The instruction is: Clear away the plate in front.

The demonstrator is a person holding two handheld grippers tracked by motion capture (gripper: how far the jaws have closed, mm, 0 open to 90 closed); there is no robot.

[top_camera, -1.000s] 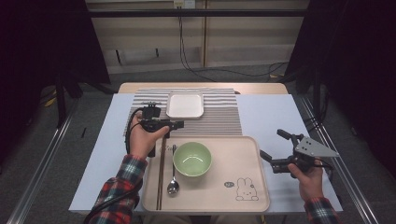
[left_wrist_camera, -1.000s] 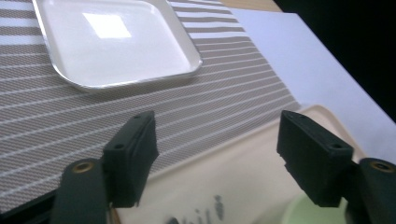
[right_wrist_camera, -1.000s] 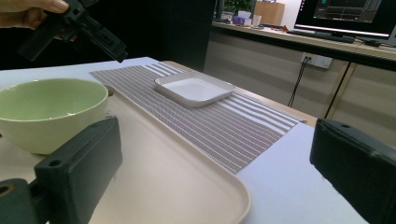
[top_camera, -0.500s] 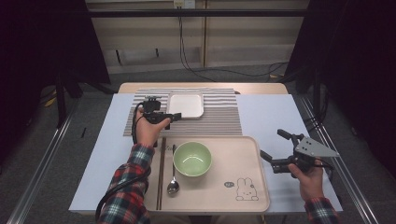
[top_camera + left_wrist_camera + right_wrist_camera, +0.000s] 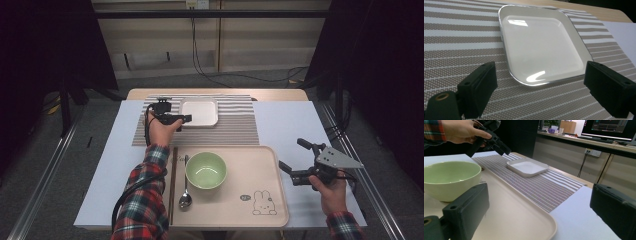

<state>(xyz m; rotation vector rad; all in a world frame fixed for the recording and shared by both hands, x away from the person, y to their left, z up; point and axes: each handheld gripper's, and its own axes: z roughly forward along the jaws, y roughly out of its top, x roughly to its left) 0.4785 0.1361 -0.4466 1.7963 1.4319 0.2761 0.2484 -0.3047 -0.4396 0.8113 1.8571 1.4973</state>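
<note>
The white square plate (image 5: 199, 112) lies flat on the striped placemat (image 5: 235, 129) at the far side of the table (image 5: 295, 120), bare mat around its rim. Just beside its left edge the left gripper (image 5: 184, 119) hovers, its jaws having just been opening, now spread with nothing between them. The right gripper (image 5: 291, 160) is held off the tray's (image 5: 260, 165) right edge, jaws spread, empty.

Left gripper (image 5: 183, 119) fingers just opening wide, empty; right gripper (image 5: 292, 161) open.
</note>
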